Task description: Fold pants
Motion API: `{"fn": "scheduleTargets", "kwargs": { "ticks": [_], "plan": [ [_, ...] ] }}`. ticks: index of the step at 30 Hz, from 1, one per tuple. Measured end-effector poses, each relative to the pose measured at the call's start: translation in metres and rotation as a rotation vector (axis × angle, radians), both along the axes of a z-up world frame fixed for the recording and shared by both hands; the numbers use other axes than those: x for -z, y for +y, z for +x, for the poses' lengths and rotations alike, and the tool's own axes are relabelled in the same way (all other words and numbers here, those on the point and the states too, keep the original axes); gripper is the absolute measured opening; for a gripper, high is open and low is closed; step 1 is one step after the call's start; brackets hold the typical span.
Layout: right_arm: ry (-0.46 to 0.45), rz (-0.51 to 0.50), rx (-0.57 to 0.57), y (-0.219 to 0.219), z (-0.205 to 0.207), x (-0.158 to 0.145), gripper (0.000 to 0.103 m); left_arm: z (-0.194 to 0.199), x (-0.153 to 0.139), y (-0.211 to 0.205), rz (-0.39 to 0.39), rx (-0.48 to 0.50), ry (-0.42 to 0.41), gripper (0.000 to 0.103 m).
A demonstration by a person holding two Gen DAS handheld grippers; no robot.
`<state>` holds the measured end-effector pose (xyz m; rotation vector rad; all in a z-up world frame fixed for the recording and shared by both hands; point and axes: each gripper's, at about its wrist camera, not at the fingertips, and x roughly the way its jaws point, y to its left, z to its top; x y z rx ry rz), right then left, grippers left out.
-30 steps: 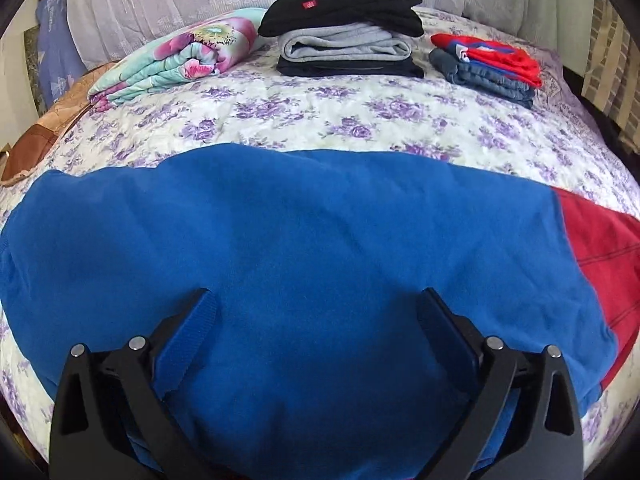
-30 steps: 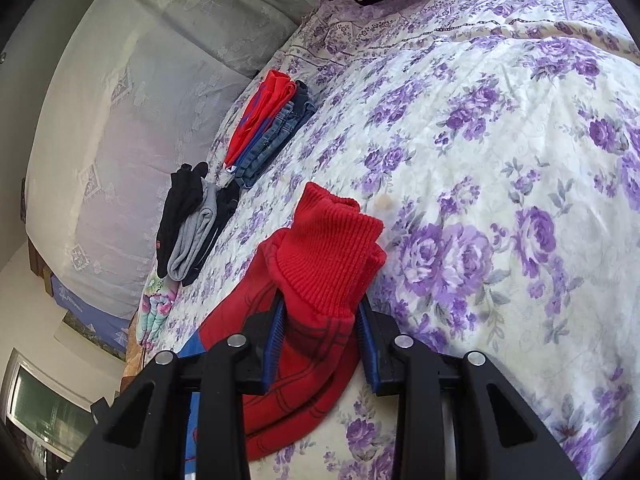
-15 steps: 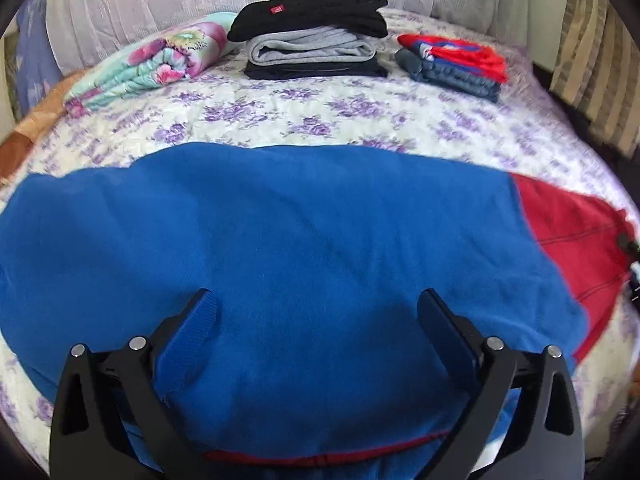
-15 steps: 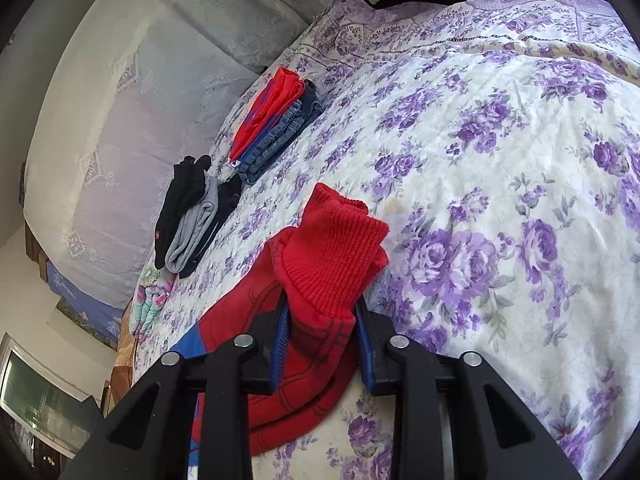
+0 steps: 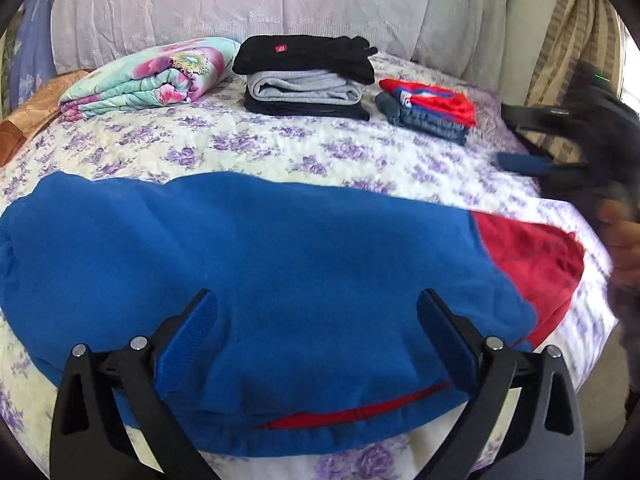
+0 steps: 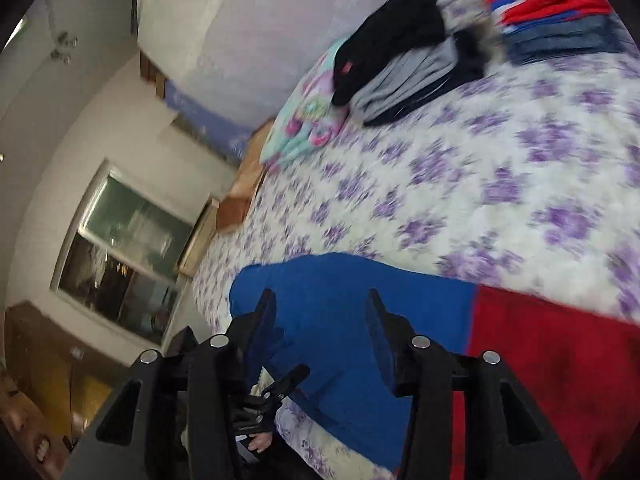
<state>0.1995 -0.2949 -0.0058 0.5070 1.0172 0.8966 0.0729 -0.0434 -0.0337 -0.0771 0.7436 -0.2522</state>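
The blue pants with red lower legs (image 5: 280,264) lie folded lengthwise across the floral bedspread (image 5: 320,152), red end to the right. My left gripper (image 5: 318,304) is open, its jaws wide apart over the blue cloth near the front edge. In the right wrist view the pants (image 6: 400,320) lie below my right gripper (image 6: 322,304), which is open and holds nothing. The right gripper also shows blurred at the right in the left wrist view (image 5: 560,160).
At the back of the bed stand a black and grey stack of folded clothes (image 5: 308,76), a red and denim stack (image 5: 432,110), and a folded floral quilt (image 5: 156,76). Pillows line the headboard. A window (image 6: 120,240) is on the wall in the right wrist view.
My right gripper let go of the red cuff, opened, and swung up and away from the bed. The left gripper drew back slightly; the red leg end now lies flat.
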Motion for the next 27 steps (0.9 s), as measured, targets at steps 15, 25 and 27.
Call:
{"fn": "scheduleTargets", "kwargs": {
  "ticks": [15, 25, 27],
  "plan": [
    [0.256, -0.141, -0.446, 0.12, 0.099, 0.065, 0.065, 0.014, 0.031, -0.003, 0.034, 0.074, 0.074, 0.098],
    [0.286, -0.062, -0.642, 0.17, 0.087, 0.068, 0.083, 0.015, 0.031, -0.003, 0.019, 0.084, 0.082, 0.098],
    [0.335, -0.003, -0.615, 0.18, 0.092, 0.074, 0.086, 0.013, 0.031, -0.004, 0.017, 0.085, 0.082, 0.098]
  ]
}}
